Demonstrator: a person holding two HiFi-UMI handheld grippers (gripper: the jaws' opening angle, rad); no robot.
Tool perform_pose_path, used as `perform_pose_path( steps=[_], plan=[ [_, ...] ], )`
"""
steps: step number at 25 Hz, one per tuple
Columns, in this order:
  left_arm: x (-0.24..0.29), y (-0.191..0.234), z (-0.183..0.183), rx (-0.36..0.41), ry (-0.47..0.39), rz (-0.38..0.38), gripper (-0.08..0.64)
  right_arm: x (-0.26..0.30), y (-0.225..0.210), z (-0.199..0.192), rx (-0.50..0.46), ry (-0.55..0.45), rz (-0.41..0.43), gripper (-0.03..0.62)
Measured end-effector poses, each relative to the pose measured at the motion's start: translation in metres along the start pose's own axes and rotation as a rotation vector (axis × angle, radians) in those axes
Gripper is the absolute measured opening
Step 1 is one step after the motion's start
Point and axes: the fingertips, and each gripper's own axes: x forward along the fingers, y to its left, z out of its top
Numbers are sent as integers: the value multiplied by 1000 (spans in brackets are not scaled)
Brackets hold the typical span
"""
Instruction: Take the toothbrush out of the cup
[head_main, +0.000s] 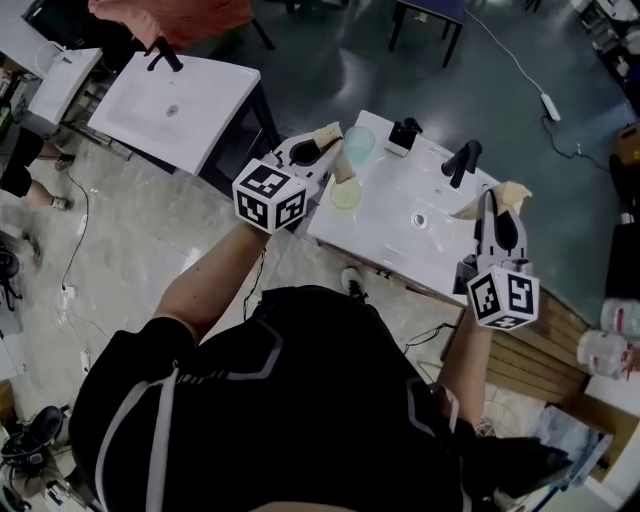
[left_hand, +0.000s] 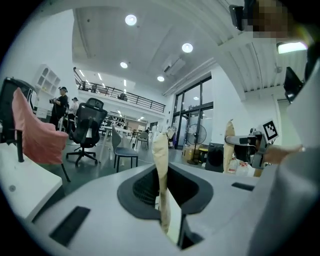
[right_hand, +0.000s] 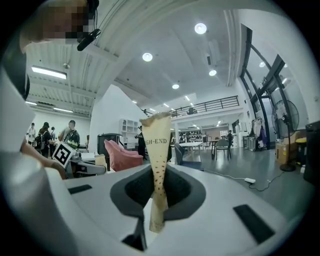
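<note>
A clear, pale green cup (head_main: 358, 145) stands at the back left of the white sink counter (head_main: 400, 235), with a yellowish round cup (head_main: 346, 193) just in front of it. My left gripper (head_main: 335, 150) hovers over that corner beside both cups. Seen from the left gripper (left_hand: 162, 139) itself, the taped beige pads (left_hand: 160, 165) lie flat together. I cannot make out a toothbrush in any view. My right gripper (head_main: 500, 195) hangs over the right side of the basin. Along the right gripper (right_hand: 156, 122), its pads are pressed together with nothing between them.
A black faucet (head_main: 462, 160) and a small black holder (head_main: 403, 133) stand at the counter's back edge. A second white sink unit (head_main: 180, 100) stands to the upper left. Wooden boards (head_main: 530, 350) and bottles (head_main: 610, 335) lie to the right. Office chairs (left_hand: 87, 127) stand beyond.
</note>
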Motion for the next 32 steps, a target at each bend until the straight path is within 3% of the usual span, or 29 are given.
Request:
perform_pose_path(
  steps=[5,11,15,19,32],
  plan=[
    [-24,2,37,27,-39,90,34,11,-1,18,-2,-17,30,35],
    [-58,11,70,-14,-99,182,32,29,9,36,-31,-30,93,35],
    [-76,18,85,13,-136,263,32,43,16,42,-40,-40,137,35],
    [-96,24,95,21,-159,321,32,51,17,48,-52,-51,124,35],
    [-122,35,98,6,-178,376,31,66,28,49,-97,-22,112,32]
  ],
)
